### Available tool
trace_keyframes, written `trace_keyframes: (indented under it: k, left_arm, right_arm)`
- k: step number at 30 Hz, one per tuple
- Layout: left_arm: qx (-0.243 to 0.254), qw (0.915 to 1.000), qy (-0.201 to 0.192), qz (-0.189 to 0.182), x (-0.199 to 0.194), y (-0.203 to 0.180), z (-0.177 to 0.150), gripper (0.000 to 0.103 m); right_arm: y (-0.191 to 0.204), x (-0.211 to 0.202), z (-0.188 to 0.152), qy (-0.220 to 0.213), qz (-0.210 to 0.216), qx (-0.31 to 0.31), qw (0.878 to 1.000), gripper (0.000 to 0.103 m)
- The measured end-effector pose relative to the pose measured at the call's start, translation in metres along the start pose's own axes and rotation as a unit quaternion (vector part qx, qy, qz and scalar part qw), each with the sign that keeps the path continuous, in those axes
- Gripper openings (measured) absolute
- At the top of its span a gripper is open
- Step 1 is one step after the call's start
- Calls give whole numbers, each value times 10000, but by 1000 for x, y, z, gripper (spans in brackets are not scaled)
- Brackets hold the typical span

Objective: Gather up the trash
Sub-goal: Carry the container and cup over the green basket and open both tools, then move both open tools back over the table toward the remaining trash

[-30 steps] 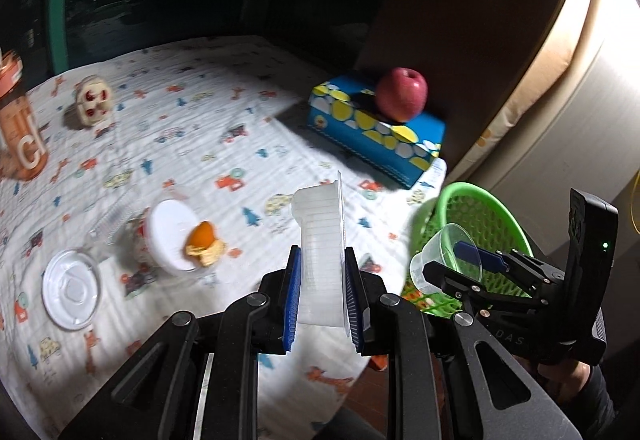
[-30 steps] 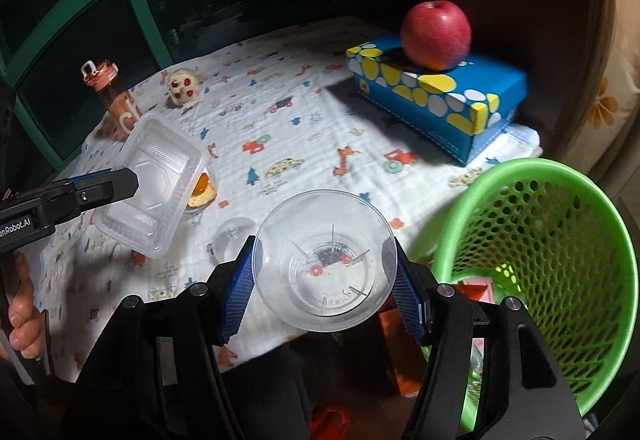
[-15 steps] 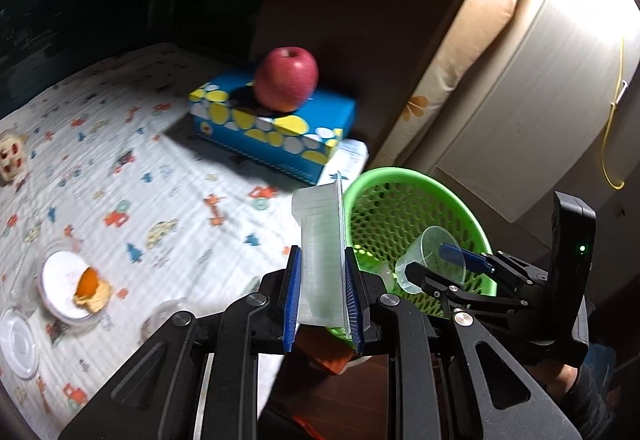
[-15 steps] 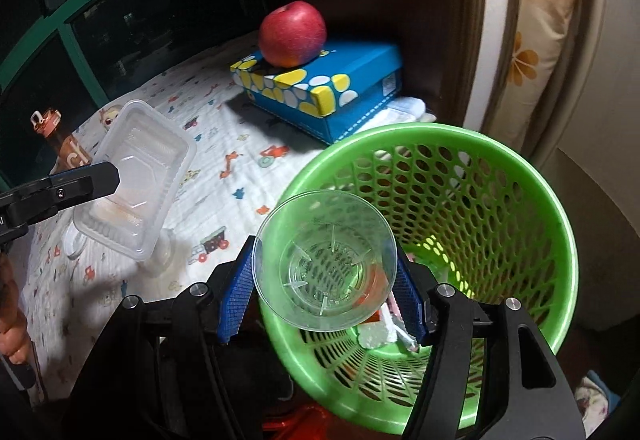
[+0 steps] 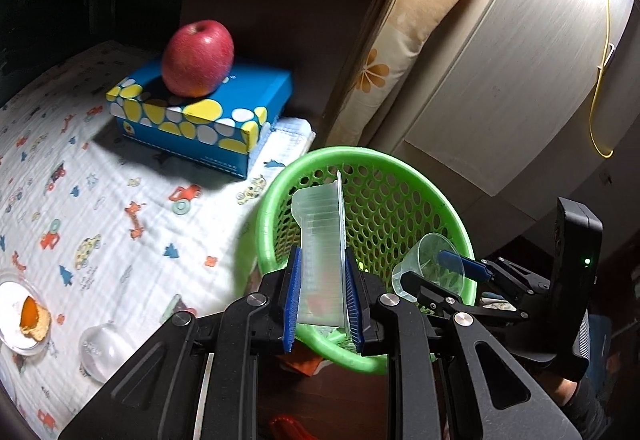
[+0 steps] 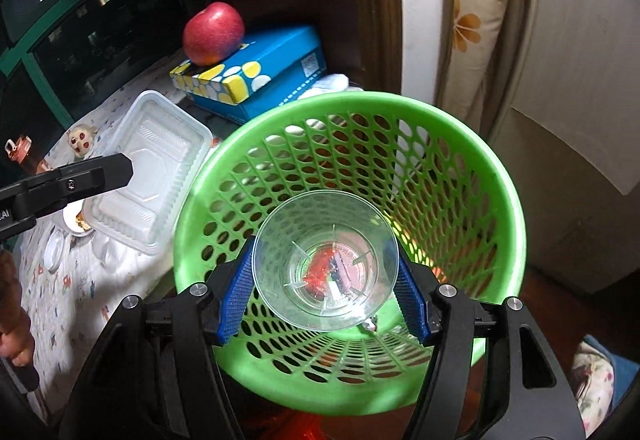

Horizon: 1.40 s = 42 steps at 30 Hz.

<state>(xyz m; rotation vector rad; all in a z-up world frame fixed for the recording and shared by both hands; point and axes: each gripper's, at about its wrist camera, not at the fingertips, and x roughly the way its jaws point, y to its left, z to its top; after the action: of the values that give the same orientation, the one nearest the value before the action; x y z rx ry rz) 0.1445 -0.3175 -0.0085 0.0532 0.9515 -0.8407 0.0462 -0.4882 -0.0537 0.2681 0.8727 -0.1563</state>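
My left gripper (image 5: 322, 280) is shut on a clear plastic tray (image 5: 320, 232), held edge-on and upright over the near rim of the green mesh basket (image 5: 360, 154). In the right wrist view the same tray (image 6: 148, 168) hangs just left of the basket (image 6: 508, 200), with one left finger (image 6: 92, 176) across it. My right gripper (image 6: 326, 280) is shut on a clear plastic cup (image 6: 326, 260), mouth toward the camera, directly above the basket's opening. The cup (image 5: 428, 268) and right gripper (image 5: 436, 274) also show over the basket's right side. Red and white scraps lie at the basket's bottom.
A red apple (image 5: 198, 58) rests on a blue tissue box (image 5: 192, 120) on the printed tablecloth (image 5: 100, 208). A dish with orange peel (image 5: 24, 316) and a clear dome lid (image 5: 102, 346) lie at the left. A flowered cushion (image 5: 400, 40) and pale cabinet stand behind the basket.
Both grippers have swung right from above the table to above the basket, carrying the tray and the cup. The cup now sits over the basket's middle.
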Motion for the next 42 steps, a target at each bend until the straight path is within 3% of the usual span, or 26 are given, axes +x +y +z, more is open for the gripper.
trace_keyframes:
  k: [6, 16, 20, 22, 33, 42]
  left_arm:
    - [-16, 9997, 214, -89, 23, -5, -3, 20]
    - [3, 9993, 352, -116, 35, -5, -14, 26]
    - [-16, 9997, 257, 18, 23, -1, -18, 43]
    - [-16, 9998, 178, 72, 14, 3, -21, 43]
    - [-486, 9949, -203, 856, -49, 65, -56, 56]
    - [-1240, 9765, -437, 1707, -102, 142, -91, 64]
  right_arm:
    - [-14, -2, -5, 13, -42, 130, 9999, 70]
    - [-24, -11, -6, -63, -42, 231, 9997, 72]
    - [-20, -14, -5, -84, 15, 242, 9997, 74]
    - [-16, -15, -4, -97, 55, 202, 9997, 75]
    - [42, -10, 4, -104, 511, -266, 9983, 79]
    - [108, 12, 5, 117, 945, -752, 9926, 81]
